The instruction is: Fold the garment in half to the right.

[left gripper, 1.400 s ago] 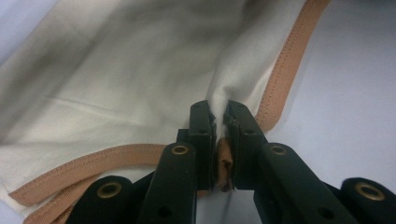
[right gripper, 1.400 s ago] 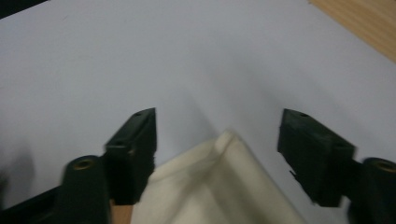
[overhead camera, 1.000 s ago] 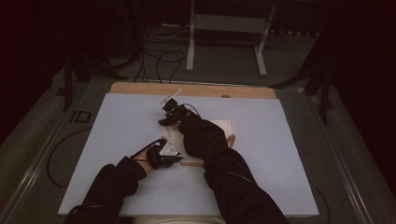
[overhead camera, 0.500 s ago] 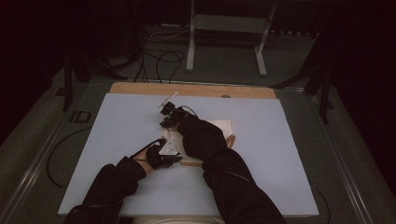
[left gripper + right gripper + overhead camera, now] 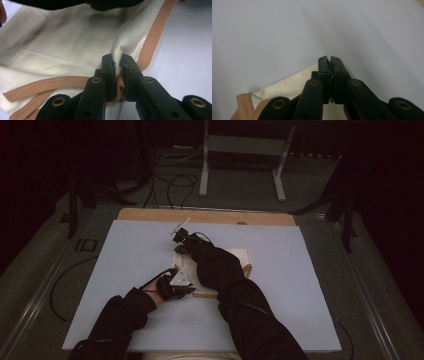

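Note:
A cream cloth [image 5: 235, 257] with tan trim lies on the pale blue board [image 5: 310, 295], mostly under the person's black sleeves. My left gripper [image 5: 190, 289] is at the cloth's near left edge. In the left gripper view my left gripper [image 5: 117, 62] is shut on a bunched bit of the tan trim [image 5: 150, 37], and the cloth [image 5: 62, 45] spreads away behind it. My right gripper [image 5: 180, 245] is at the cloth's far left corner. Its jaws have just been closing. In the right gripper view my right gripper [image 5: 329, 60] stands shut over a cloth corner [image 5: 287, 87] that runs in under the jaws.
A wooden strip [image 5: 210, 216] edges the board's far side. Beyond the table a metal stand [image 5: 240, 165] and loose cables [image 5: 170, 180] sit on the dark floor. Bare board stretches to the left [image 5: 120, 270] and right of the cloth.

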